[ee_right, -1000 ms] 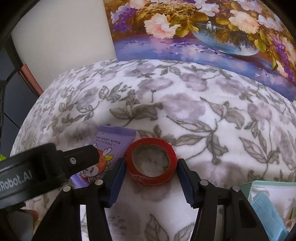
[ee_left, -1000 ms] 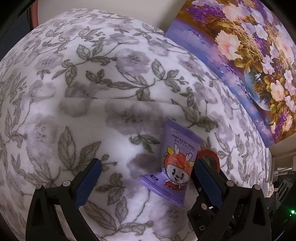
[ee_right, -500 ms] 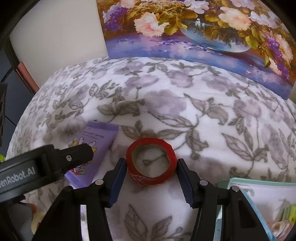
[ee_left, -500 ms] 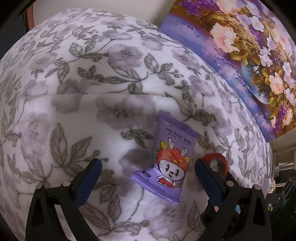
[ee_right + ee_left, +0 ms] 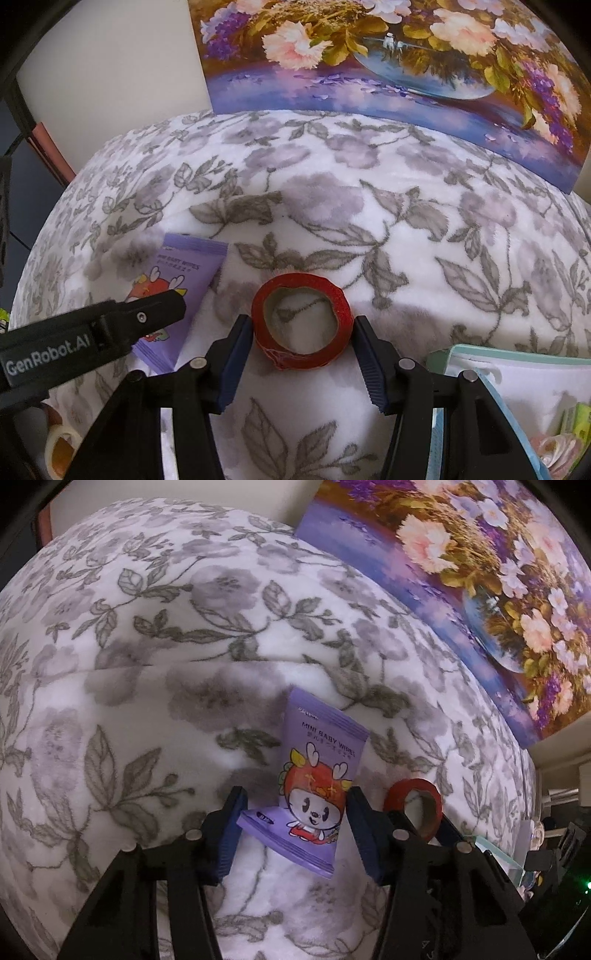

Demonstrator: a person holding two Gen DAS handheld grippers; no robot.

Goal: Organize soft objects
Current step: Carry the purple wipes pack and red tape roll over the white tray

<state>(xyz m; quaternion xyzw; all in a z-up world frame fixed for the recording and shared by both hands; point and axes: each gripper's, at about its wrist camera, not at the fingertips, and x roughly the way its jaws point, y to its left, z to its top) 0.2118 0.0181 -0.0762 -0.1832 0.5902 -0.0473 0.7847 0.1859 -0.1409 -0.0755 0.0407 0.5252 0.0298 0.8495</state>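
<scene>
With jaws just closed inward, left gripper (image 5: 293, 821) clamps wipes packet (image 5: 314, 794) low centre, long axis pointing up-frame; right gripper (image 5: 301, 341) squeezes red tape roll (image 5: 301, 325).

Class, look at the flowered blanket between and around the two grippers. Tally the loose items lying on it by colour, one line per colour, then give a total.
Purple: 1, the baby wipes packet
Red: 1, the tape roll
Total: 2 on the blanket
</scene>
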